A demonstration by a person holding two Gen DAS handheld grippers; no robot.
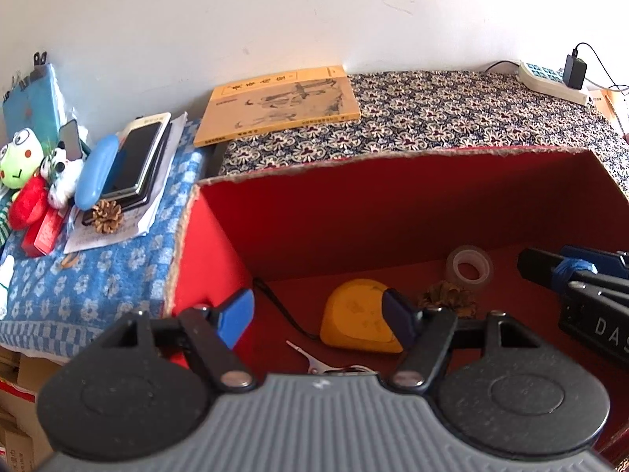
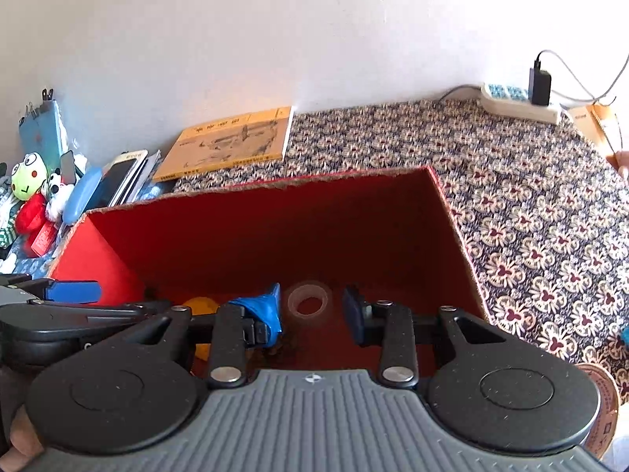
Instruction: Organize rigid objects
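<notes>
Above the red box [image 1: 298, 232], both tongs hang spread and empty.

Inside the red box lie a yellow tape measure [image 1: 359, 316] with its black strap, a roll of clear tape [image 1: 469, 266] toward the back wall, a dry brown pine cone [image 1: 448, 297] between the two, and small metal scissors [image 1: 314, 358] at the near edge. Left tongs [image 1: 320, 310] hover over the tape measure, jaws wide apart, holding nothing. Right tongs [image 2: 312, 310] hover over the roll of clear tape [image 2: 308, 302], jaws also apart, one fingertip wrapped in blue tape. Behind the box, on the patterned cloth of the desk [image 2: 530, 204], a yellow book [image 1: 281, 104] lies flat against the wall. Left of the box sit a frog plush toy [image 1: 19, 165], a blue case [image 1: 96, 171] and stacked phones [image 1: 139, 161].
</notes>
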